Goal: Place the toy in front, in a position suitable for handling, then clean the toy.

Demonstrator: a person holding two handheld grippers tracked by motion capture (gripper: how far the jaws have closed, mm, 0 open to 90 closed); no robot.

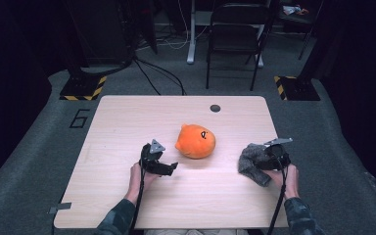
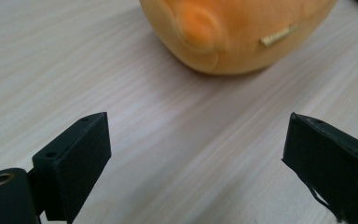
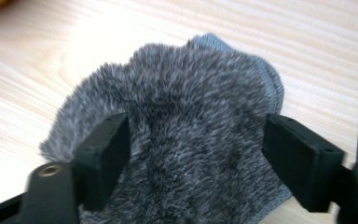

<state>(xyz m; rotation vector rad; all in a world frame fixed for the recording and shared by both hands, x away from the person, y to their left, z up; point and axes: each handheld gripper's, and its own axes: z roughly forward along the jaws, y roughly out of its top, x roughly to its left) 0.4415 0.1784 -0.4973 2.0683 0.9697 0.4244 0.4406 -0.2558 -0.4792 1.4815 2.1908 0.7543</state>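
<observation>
Right tool (image 3: 196,154) released, jaws straddling a grey fuzzy cloth (image 3: 186,140) on the worktop (image 1: 127,122) | left tool (image 2: 196,158) released, an orange plush toy (image 2: 233,32) just ahead, apart

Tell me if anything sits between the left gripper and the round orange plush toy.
Nothing visible does. The left gripper has its jaws open, pointing at the round orange plush toy, with bare light wooden table between them.
</observation>
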